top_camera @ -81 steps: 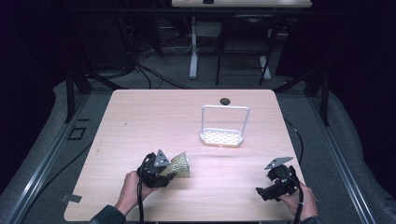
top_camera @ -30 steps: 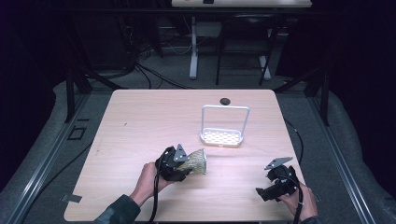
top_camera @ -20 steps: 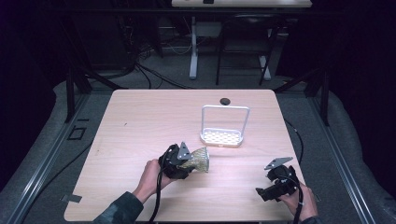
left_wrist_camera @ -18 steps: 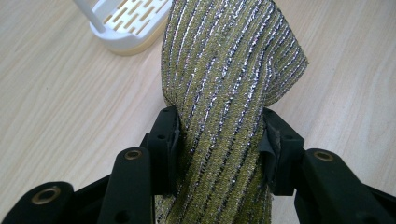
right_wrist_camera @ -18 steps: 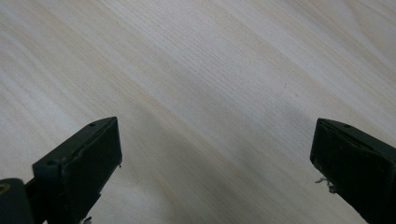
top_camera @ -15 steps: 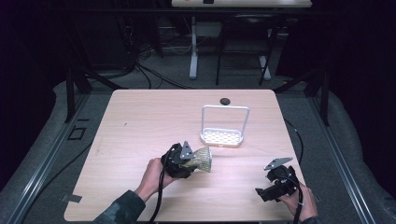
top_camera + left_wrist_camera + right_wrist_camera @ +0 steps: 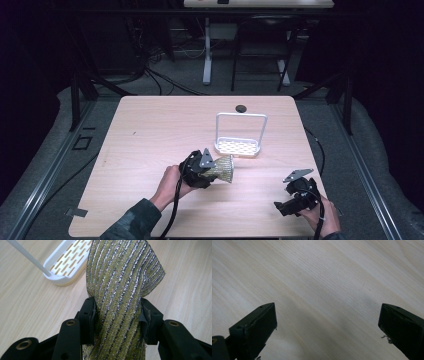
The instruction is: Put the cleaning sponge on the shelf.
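**Left gripper clamps gold cloth near the rack**

The cloth (image 7: 120, 282), gold-green w/ silver stripes, sits pinched between the left gripper's (image 7: 117, 312) jaws; both pads press into it & the fabric fans out past the tips. In the high view the cloth (image 7: 223, 167) is off the table (image 7: 150, 130), near its middle, just short of the white rack (image 7: 239, 147) & apart from it. The rack has a slotted base & a tall wire handle; its corner shows at upper left in the left gripper view. A small black disc (image 7: 241, 108) lies beyond the rack near the far edge. Right gripper (image 7: 327, 322) is at the table's near right corner, jaws spread wide, nothing between them, bare wood below.
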Demonstrator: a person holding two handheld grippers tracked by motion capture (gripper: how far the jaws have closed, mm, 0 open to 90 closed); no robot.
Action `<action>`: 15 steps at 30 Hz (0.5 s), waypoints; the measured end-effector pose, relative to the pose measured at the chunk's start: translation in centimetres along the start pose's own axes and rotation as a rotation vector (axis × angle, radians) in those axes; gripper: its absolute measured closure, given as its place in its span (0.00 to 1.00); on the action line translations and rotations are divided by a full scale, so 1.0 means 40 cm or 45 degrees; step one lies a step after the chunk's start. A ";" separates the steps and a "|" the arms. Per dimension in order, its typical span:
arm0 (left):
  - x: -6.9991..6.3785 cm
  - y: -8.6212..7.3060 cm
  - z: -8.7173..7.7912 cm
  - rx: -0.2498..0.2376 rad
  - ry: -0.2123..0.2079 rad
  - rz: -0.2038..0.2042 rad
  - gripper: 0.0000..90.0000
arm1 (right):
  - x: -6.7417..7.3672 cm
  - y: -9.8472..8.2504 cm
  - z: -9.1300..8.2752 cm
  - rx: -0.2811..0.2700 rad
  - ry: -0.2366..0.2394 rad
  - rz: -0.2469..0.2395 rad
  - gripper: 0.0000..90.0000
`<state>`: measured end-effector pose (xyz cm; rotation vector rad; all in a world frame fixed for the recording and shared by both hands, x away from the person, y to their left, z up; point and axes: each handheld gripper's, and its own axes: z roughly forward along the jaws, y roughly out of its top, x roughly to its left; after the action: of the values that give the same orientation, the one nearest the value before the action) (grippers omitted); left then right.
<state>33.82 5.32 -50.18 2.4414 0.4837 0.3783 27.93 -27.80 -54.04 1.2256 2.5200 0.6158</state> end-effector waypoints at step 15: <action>0.009 0.054 0.040 -0.012 -0.034 0.036 0.60 | -0.001 -0.003 0.002 0.017 0.011 0.009 0.01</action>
<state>35.29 3.06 -50.03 2.4434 0.4359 0.3588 27.90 -27.88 -54.18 1.2396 2.5320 0.6087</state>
